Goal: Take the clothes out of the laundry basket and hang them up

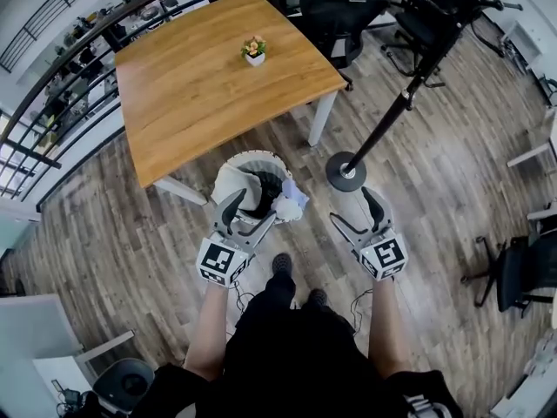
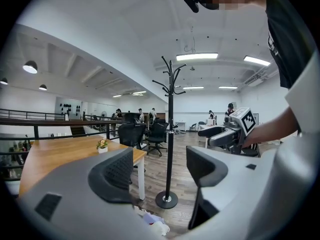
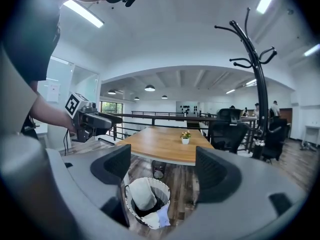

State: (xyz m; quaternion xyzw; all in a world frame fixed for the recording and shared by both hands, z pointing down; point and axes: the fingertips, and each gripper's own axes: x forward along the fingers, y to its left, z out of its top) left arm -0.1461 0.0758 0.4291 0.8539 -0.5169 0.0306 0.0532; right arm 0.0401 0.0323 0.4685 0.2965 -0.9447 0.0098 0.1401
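Right now the person stands on the wood floor holding two grippers out in front, one in each hand. The left gripper (image 1: 248, 214) has its jaws spread wide with nothing between them, and it hovers over the near rim of the one laundry basket (image 1: 252, 155). The right gripper (image 1: 359, 216) is likewise wide open and empty, held beside the round base of the single coat stand (image 1: 346, 172). The basket sits on the floor just off the near corner of the one wooden table (image 1: 200, 77), close to the person's shoes. I can count two pieces of clothing in it: a white garment (image 1: 231, 181) bunched up inside and a pale bluish piece (image 1: 292, 200) draped over the rim on the coat stand's side; anything deeper is too dark to make out. The coat stand's hooks are bare. One small flower pot (image 1: 254, 50) stands on the table, and dark office chairs (image 1: 335, 16) sit beyond it.
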